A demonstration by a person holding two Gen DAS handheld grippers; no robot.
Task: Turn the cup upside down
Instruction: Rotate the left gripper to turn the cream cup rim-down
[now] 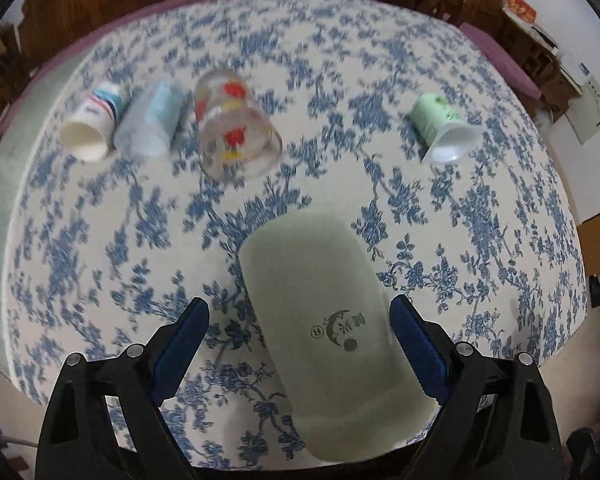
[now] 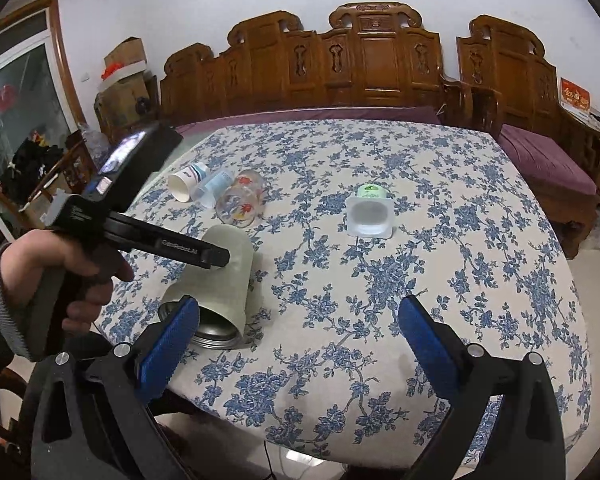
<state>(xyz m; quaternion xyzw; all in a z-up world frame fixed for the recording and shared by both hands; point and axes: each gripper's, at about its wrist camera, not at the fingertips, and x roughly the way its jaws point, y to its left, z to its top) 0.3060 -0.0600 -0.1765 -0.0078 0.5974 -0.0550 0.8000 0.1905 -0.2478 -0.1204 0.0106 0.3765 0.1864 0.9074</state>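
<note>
A pale grey-green cup (image 1: 332, 328) lies on its side on the floral tablecloth, between the wide-open fingers of my left gripper (image 1: 300, 344); the right blue pad (image 1: 420, 352) is next to its side, the left pad stands apart. In the right wrist view the same cup (image 2: 220, 280) lies with its metal-lined mouth toward the table's near edge, and the left gripper (image 2: 220, 258) sits over it. My right gripper (image 2: 300, 344) is open and empty above the near table edge.
Other cups lie on their sides farther back: a white paper cup (image 1: 92, 128), a clear plastic cup (image 1: 152, 124), a glass with red flowers (image 1: 232, 132) and a green-white cup (image 1: 444, 128). A carved wooden bench (image 2: 340, 72) stands behind the table (image 2: 460, 240).
</note>
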